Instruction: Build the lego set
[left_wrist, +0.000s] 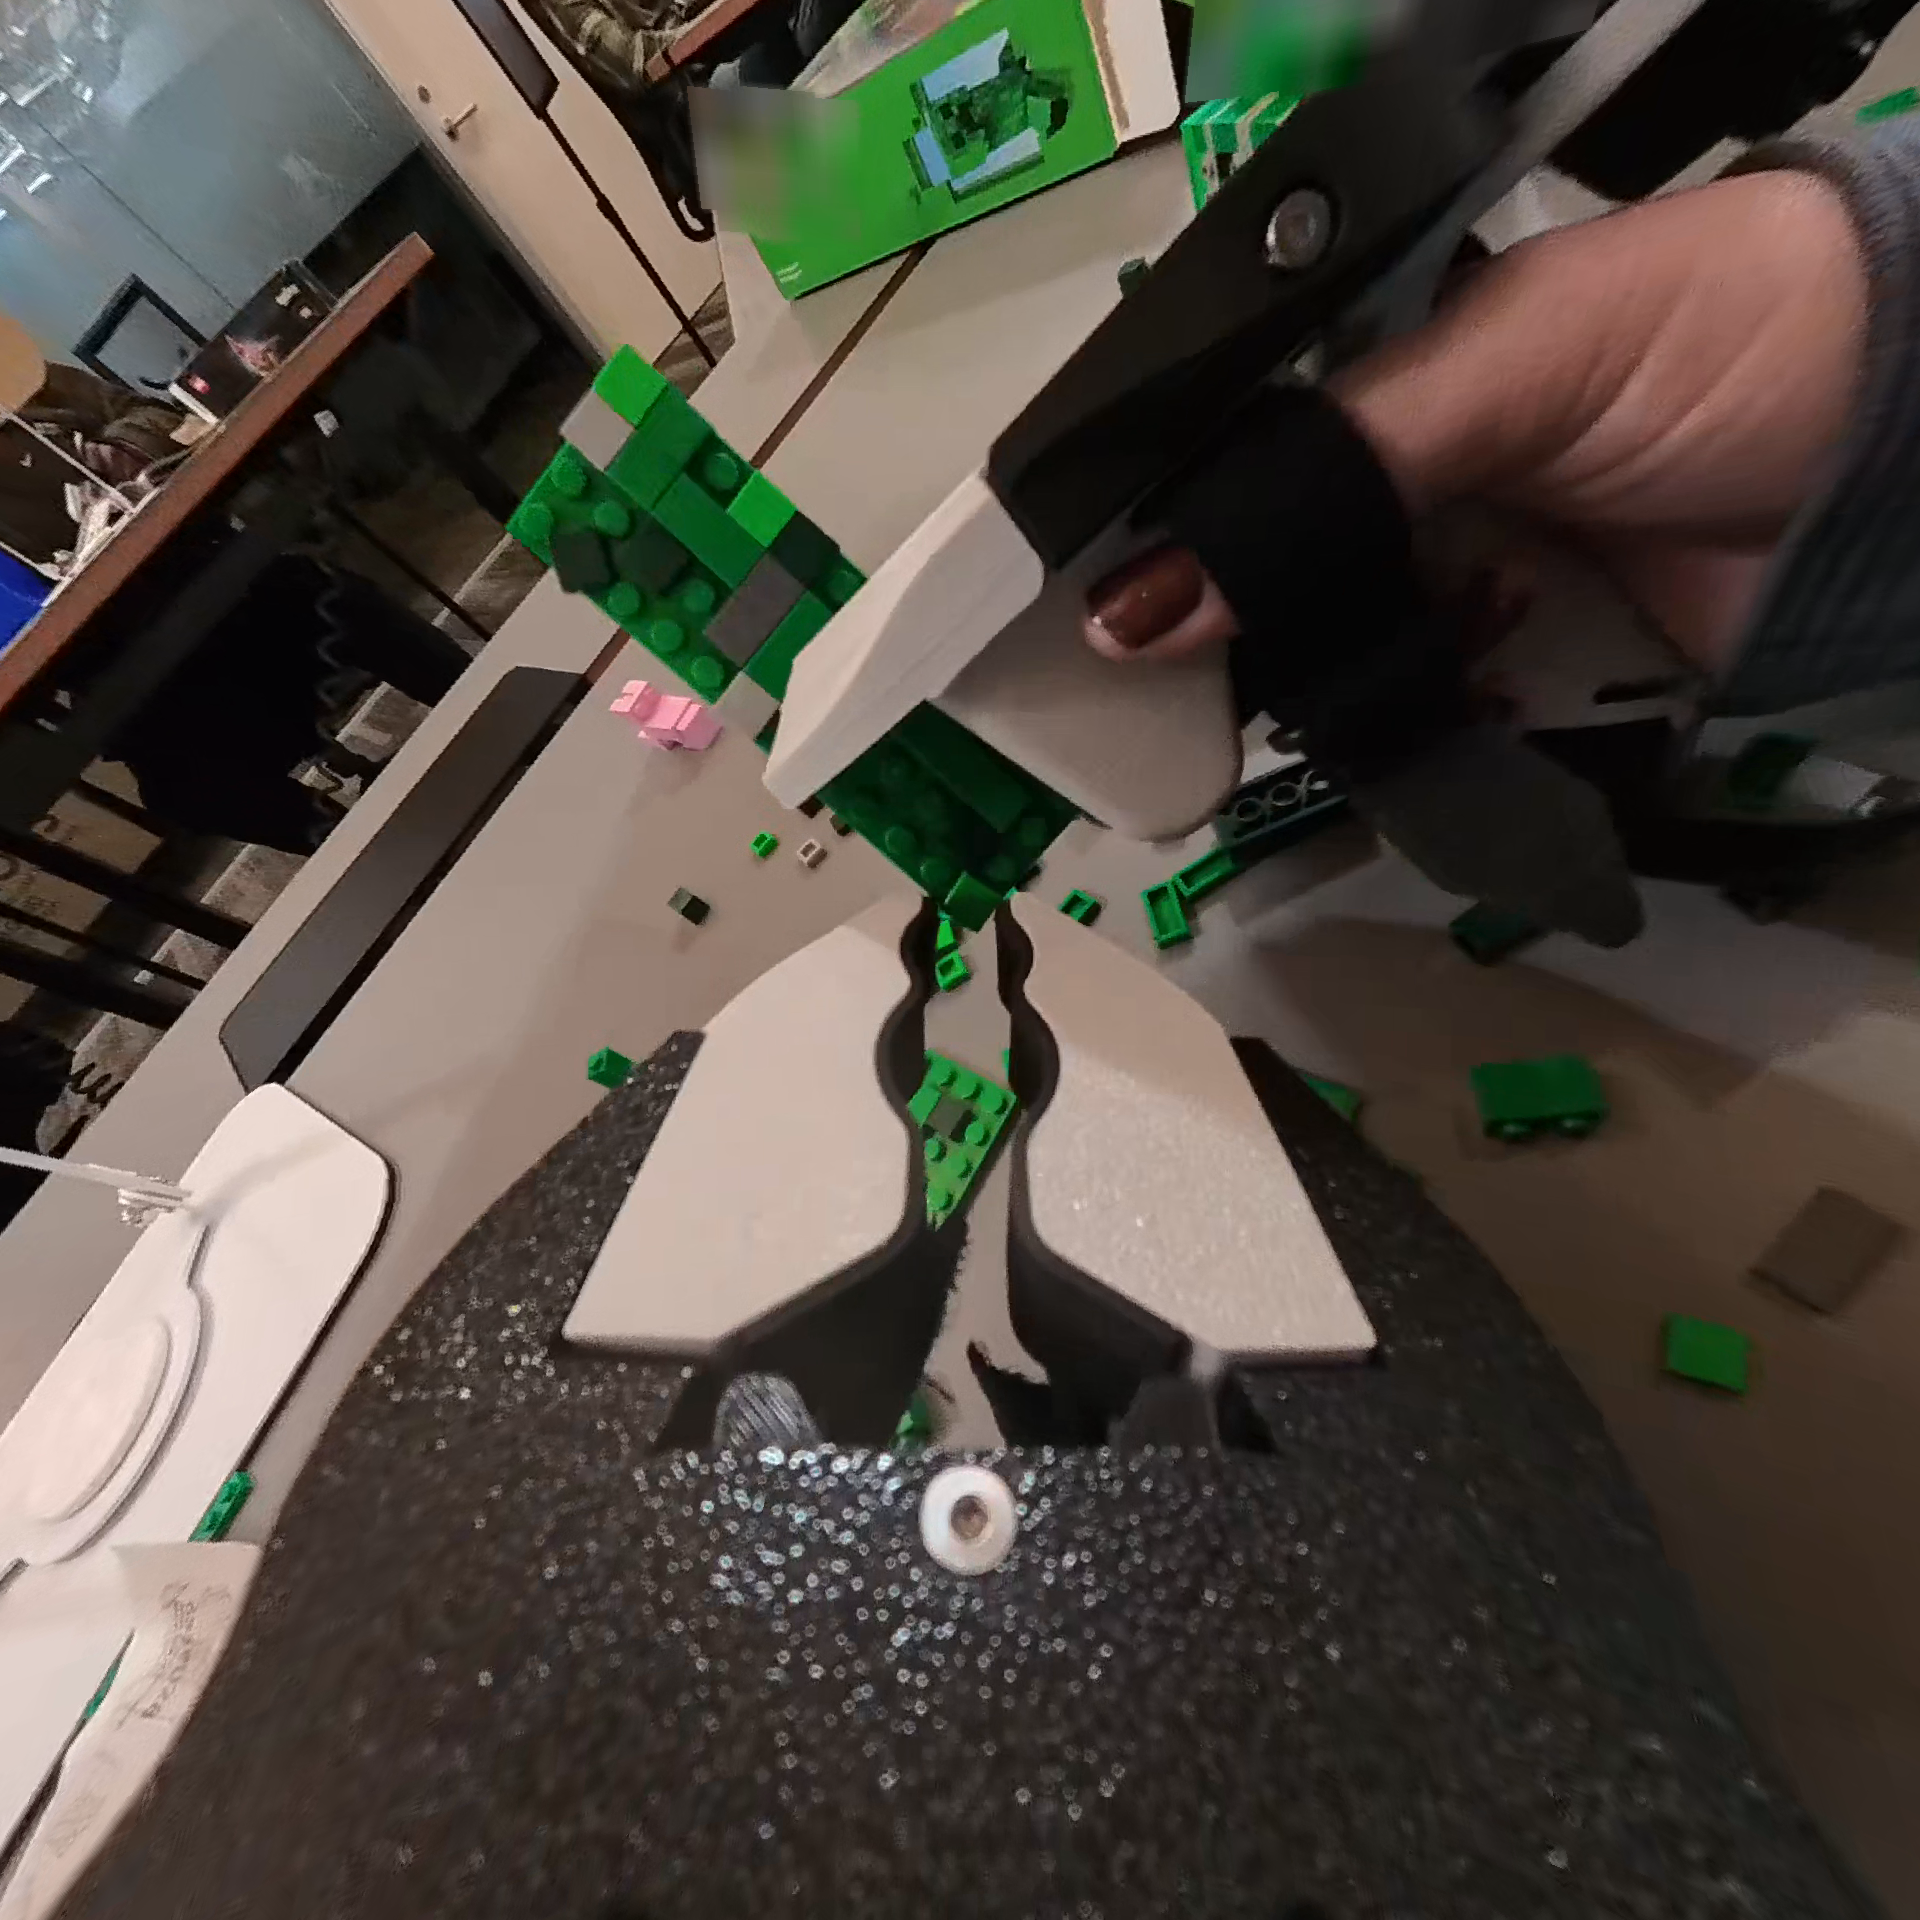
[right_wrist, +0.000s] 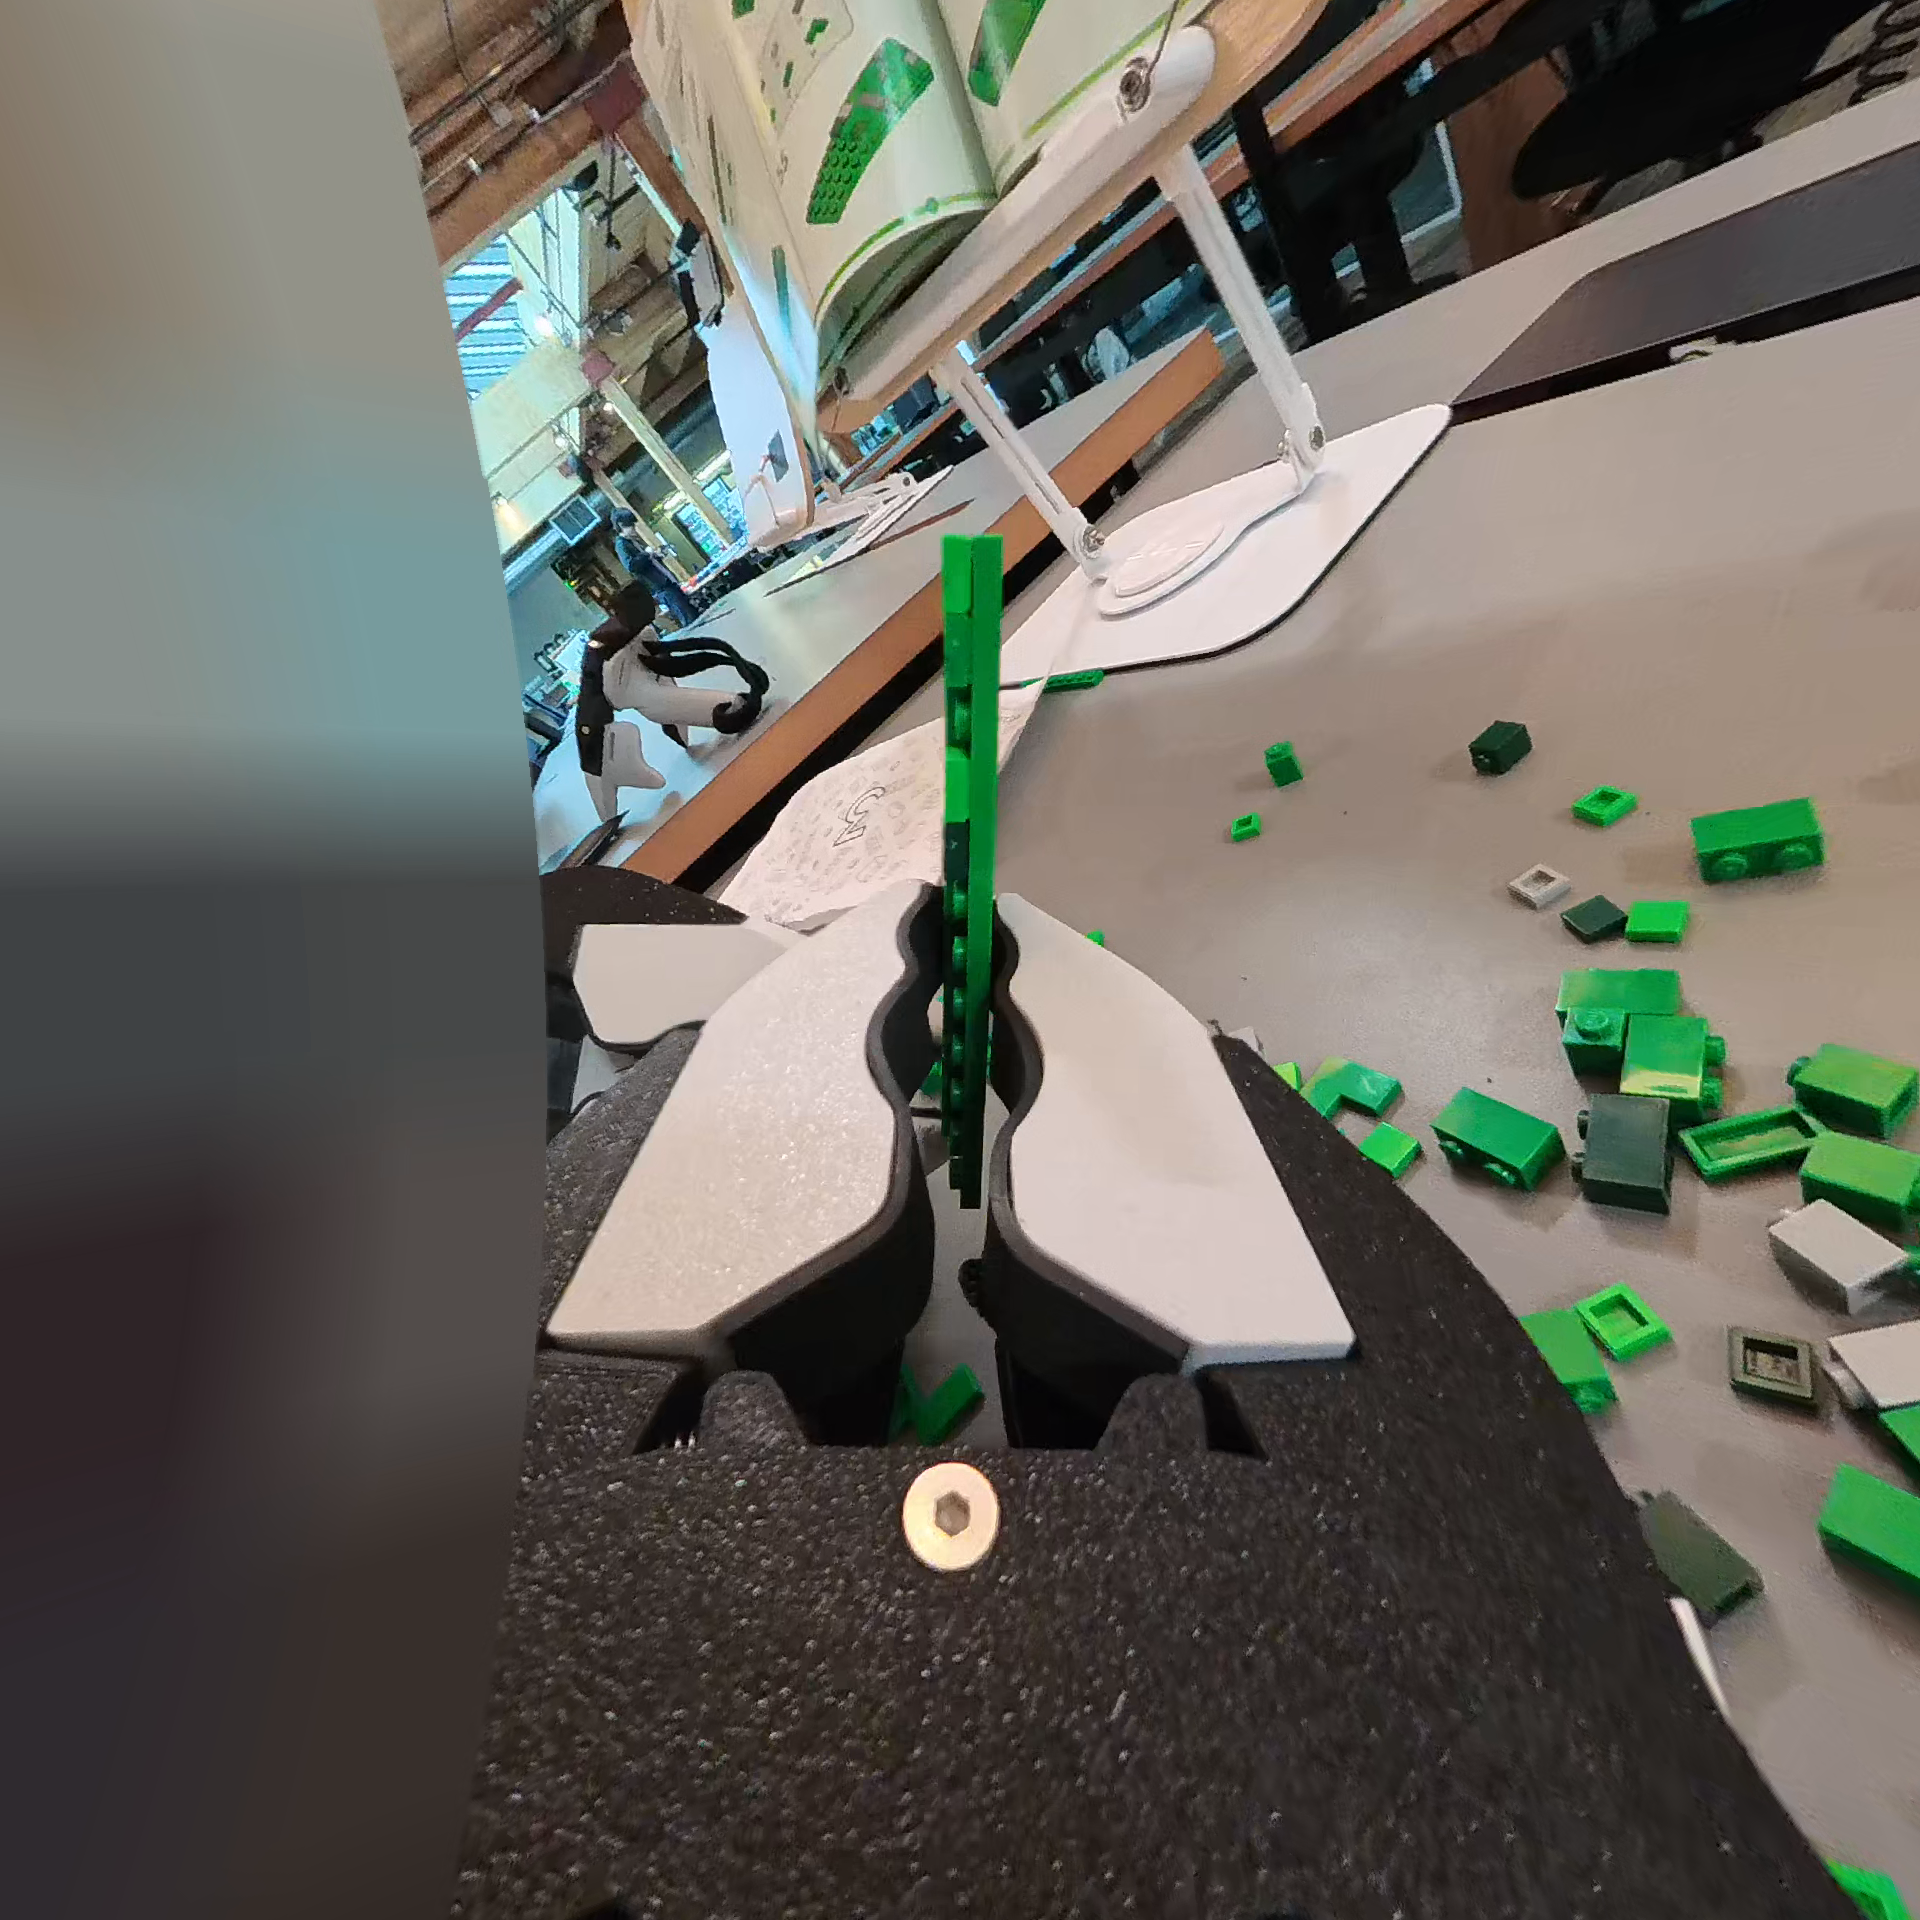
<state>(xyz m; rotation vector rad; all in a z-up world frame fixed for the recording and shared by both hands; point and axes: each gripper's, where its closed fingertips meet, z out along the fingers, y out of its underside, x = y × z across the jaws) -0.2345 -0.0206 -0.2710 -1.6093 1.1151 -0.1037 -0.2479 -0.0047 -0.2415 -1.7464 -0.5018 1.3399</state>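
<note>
A flat green panel (left_wrist: 675, 540) of plates and tiles, with a few grey and dark tiles, is held up off the table. My right gripper (left_wrist: 966, 790) is shut on its lower half, a hand on its handle. In the right wrist view the panel (right_wrist: 971, 727) stands edge-on between the closed right gripper (right_wrist: 971, 925). My left gripper (left_wrist: 961, 920) is nearly closed, shut on a small green piece (left_wrist: 971, 899) at the panel's lower end. A small green plate (left_wrist: 961, 1122) lies on the table below it.
Loose green, dark and grey bricks (right_wrist: 1662, 1091) are scattered over the grey table (right_wrist: 1351, 831) to the right. A white stand (right_wrist: 1247, 520) holds the instruction booklet (right_wrist: 883, 156). A green box (left_wrist: 935, 156) and a pink piece (left_wrist: 670, 717) lie farther back. Less than 4 cm separates the two grippers' tips.
</note>
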